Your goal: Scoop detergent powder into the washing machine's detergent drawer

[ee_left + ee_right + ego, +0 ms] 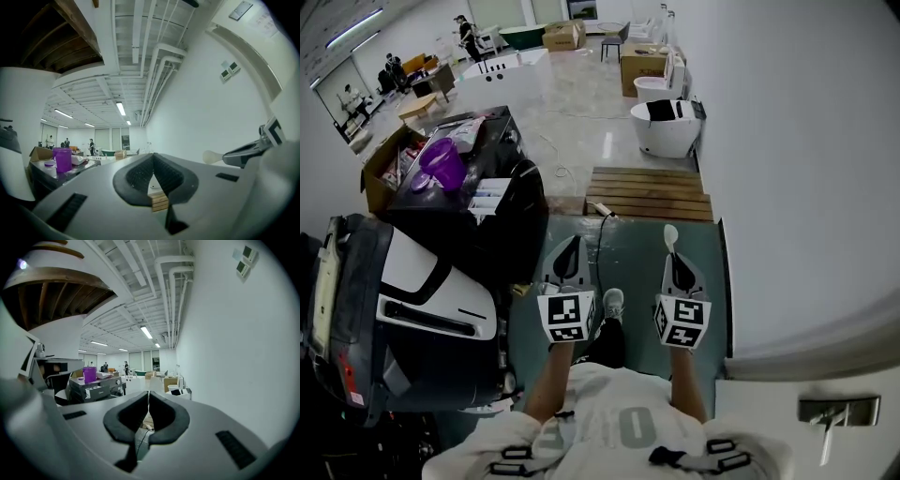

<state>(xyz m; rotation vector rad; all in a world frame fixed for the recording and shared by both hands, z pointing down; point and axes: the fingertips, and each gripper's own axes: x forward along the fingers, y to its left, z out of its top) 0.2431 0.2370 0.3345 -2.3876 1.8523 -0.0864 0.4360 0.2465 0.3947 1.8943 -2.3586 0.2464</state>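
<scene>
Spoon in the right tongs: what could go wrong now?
The spoon sticks out past the tips of the right tongs, so it might twist or slip. A cable lies on the mat ahead of the foot; stepping forward could snag it.

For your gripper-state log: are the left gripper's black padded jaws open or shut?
Shut. In the left gripper view, the jaws of the grey left gripper meet at their tips, with nothing between them.
</scene>
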